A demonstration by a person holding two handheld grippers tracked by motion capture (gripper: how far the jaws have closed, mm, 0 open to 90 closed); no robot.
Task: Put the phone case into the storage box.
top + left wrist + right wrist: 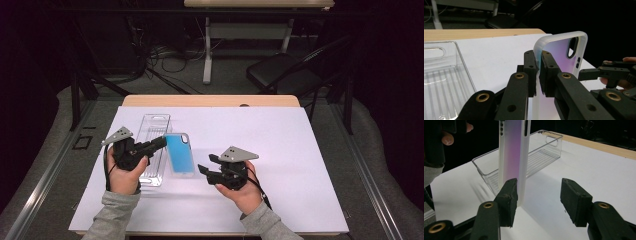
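My left fingers (pixel 530 67) are clamped on the rim of the phone case (pixel 564 53), one pad on each side of its frosted edge, so the left gripper (pixel 159 142) carries it. In the high view the case (pixel 180 154) hangs over the white sheet just beside the clear tray (pixel 154 131). From the right gripper view it looks stood on its long edge, though I cannot tell whether that edge rests on the sheet. My right fingers (pixel 507 197) are spread apart; one pad sits just beside the case's (pixel 514 150) side, and I cannot tell whether it touches. The other is well clear, so that side grips nothing. The right gripper (pixel 204 169) waits just to the right of the case.

I judge the work about midway: the case is picked up and controlled, but not yet in the tray, which holds nothing in any view. What is left is to carry it over the tray wall and lay it down inside, then let go.

The tray lies on the left part of the bench (pixel 210 101), near the sheet's left edge, so there is little spare room on that side. To the right the sheet is bare, with plenty of room for my right hand (pixel 245 192) to back off. The tray's near wall is the edge to clear.
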